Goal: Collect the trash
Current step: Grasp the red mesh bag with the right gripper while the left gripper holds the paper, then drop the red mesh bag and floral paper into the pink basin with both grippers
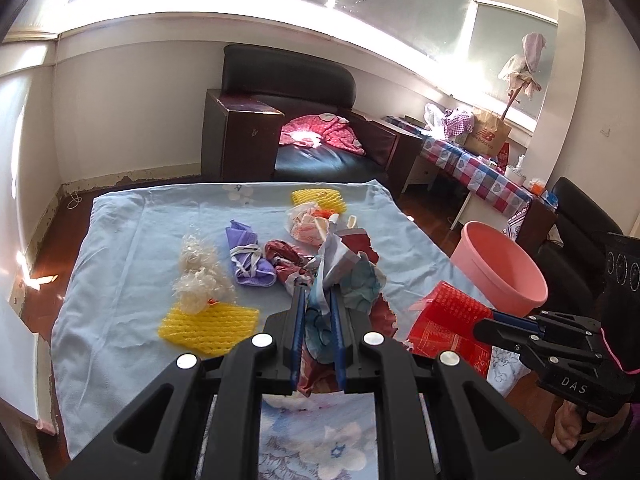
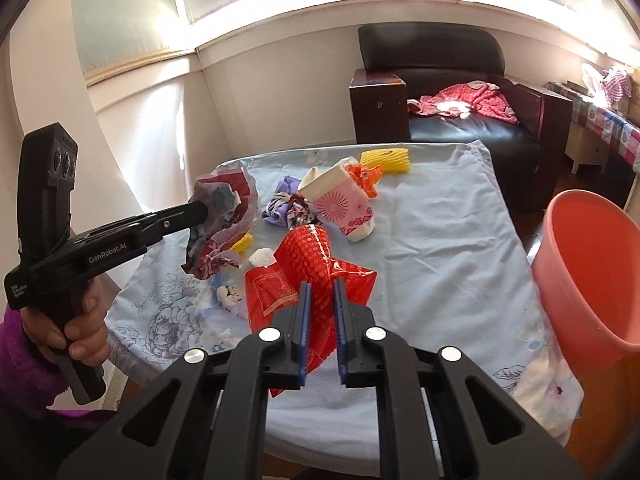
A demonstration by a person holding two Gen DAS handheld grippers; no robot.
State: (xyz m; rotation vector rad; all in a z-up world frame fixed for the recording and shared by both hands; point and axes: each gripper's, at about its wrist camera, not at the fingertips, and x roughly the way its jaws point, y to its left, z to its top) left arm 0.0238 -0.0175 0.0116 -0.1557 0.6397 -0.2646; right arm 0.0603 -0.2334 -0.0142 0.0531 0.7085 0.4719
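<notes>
My left gripper [image 1: 318, 294] is shut on a crumpled maroon and teal patterned wrapper [image 1: 352, 280], held above the blue-covered table [image 1: 132, 248]; it also shows in the right wrist view [image 2: 224, 224]. My right gripper [image 2: 320, 286] is shut on a red plastic bag [image 2: 312, 264], also in the left wrist view [image 1: 452, 316], close to the pink bucket [image 1: 500, 268] [image 2: 592, 272]. More trash lies on the table: yellow foam nets [image 1: 208, 326] [image 2: 386, 160], a purple cloth [image 1: 248, 260], clear crumpled plastic [image 1: 198, 276], a pink and white carton [image 2: 344, 204].
A dark armchair [image 1: 288, 120] with a pink cloth stands behind the table. A side table with a checked cover [image 1: 476, 168] and a paper bag is at the right. The bucket is off the table's right edge.
</notes>
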